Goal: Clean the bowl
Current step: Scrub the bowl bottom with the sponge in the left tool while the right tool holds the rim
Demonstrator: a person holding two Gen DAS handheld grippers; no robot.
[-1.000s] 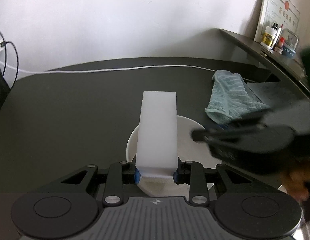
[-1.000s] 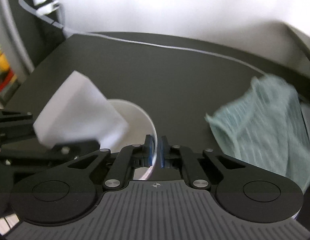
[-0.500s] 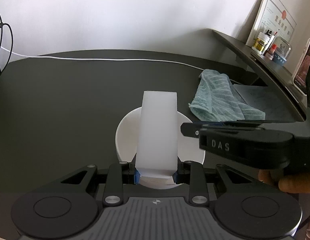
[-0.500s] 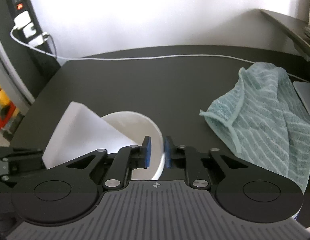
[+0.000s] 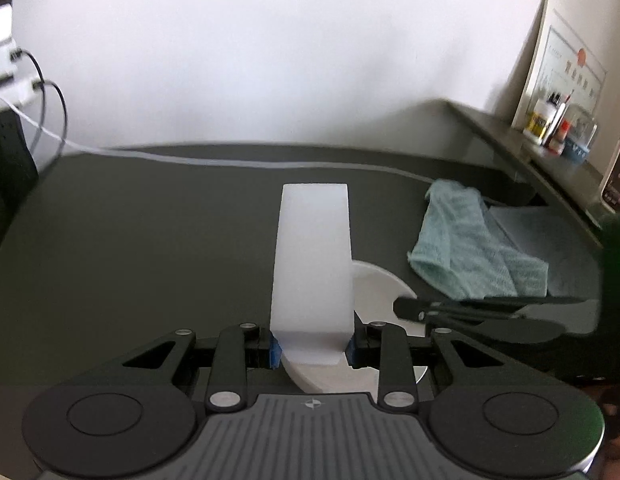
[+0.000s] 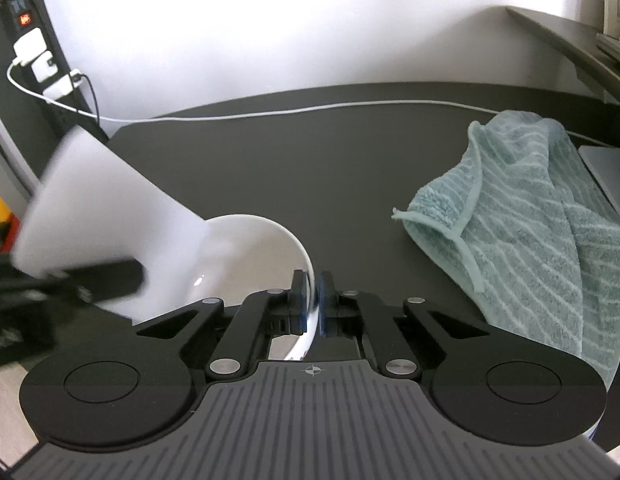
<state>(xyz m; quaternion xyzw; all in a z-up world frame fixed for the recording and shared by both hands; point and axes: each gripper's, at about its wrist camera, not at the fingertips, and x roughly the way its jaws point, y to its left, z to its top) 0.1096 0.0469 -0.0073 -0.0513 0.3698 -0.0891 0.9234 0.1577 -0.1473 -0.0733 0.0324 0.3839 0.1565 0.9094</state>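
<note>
sponge (image 5: 312, 264) lifted off bowl (image 6: 266, 248) | right hand-held gripper (image 6: 310, 304) reclamped rim

A: Item one?
B: Bowl (image 6: 266, 248), white, glossy, tilted above the dark table (image 6: 310, 152), rim pinched.
A: Item two?
B: Sponge (image 5: 312, 272), white rectangular block, one end clamped, the other reaching into the bowl.

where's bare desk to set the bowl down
Free: the dark desk between the white cable and bowl, left of the teal towel. Crowded: the right side, with towel and shelf clutter.
</note>
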